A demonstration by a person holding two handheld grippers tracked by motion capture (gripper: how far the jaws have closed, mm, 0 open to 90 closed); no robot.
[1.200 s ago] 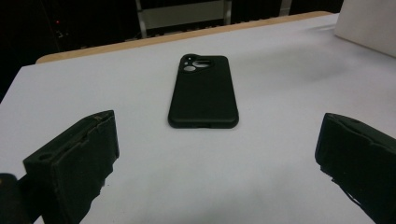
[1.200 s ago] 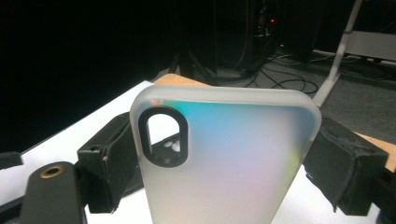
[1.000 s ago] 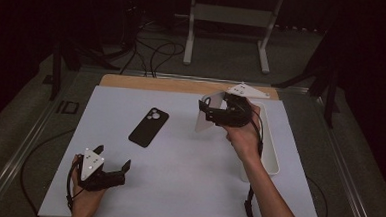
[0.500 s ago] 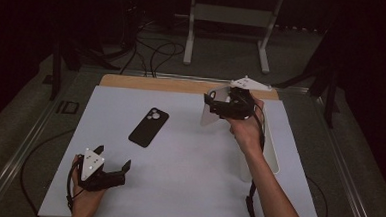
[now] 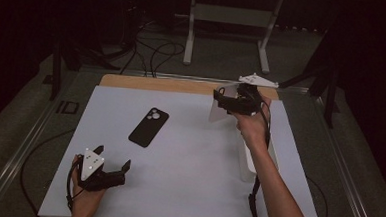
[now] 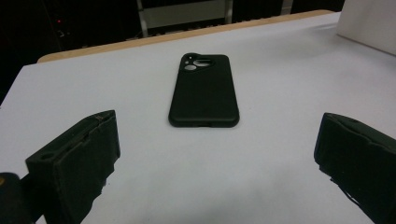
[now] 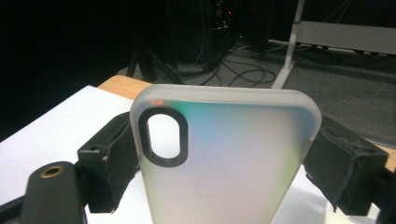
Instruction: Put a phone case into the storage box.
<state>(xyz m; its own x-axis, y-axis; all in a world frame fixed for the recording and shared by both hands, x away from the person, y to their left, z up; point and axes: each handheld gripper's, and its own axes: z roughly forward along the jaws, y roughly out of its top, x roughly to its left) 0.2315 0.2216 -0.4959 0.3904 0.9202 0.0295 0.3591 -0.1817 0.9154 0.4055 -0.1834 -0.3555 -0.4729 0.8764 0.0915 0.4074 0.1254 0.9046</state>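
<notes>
Down at the near left corner of the white tabletop (image 5: 188, 163), the left tool (image 5: 112, 160) is rested low with its jaws spread wide and nothing between them. Just ahead of it, the matte black phone case with the camera cut-out (image 6: 204, 91) is laid flat on the tabletop, apart from everything. Over at the far right, the frosted translucent phone case with the dark oval camera ring (image 7: 224, 163) is held upright above the tabletop, clamped across its width by the right tool (image 5: 220, 101). For this carry, the grip is best kept even on both long edges so the springy shell is not bowed or popped loose. The long white tray (image 5: 250, 166) below the right forearm should be cleared as the case is carried.
</notes>
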